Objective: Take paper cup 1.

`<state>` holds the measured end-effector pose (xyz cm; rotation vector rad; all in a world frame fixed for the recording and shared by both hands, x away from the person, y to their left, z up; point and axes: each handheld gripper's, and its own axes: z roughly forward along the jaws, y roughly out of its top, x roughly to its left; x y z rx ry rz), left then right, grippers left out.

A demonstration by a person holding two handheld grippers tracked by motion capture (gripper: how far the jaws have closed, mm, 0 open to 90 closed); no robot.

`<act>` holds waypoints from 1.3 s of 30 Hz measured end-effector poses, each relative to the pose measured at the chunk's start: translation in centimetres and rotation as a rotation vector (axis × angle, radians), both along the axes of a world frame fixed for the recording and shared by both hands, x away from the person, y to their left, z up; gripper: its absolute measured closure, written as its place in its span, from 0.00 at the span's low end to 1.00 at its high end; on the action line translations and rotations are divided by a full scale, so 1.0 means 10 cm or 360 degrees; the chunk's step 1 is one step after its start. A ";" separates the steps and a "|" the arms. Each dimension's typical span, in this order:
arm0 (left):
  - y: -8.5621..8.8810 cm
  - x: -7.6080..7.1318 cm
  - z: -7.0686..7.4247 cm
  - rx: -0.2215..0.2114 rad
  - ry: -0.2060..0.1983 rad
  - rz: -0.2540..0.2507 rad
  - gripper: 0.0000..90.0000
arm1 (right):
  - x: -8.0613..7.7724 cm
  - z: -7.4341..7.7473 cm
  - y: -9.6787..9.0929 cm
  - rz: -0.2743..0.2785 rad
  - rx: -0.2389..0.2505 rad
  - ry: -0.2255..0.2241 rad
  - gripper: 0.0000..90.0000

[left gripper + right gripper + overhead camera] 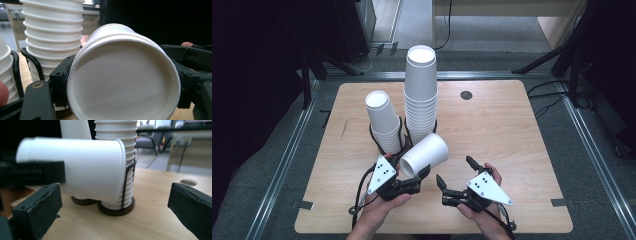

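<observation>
Your left gripper (414, 176) has its jaws clamped on a paper cup (425, 154) held sideways above the table (522, 150), at six o'clock from the tall stack (420, 95). Your right gripper (454, 174) waits with jaws apart. The cup looks light and crushable; grip gently near its stiffer rim.

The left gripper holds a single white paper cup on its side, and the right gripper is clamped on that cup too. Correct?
Not quite. The right gripper is open, its fingers apart and off the cup, as the high view shows. The left gripper alone holds it, on its side.
</observation>
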<state>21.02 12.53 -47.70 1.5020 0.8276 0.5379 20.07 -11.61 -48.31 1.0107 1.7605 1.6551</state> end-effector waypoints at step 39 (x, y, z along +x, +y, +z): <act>-0.39 -0.13 -0.18 -0.0235 -0.0110 -0.0073 0.25 | 0.10 0.04 -0.22 -0.0051 0.1239 0.0954 0.00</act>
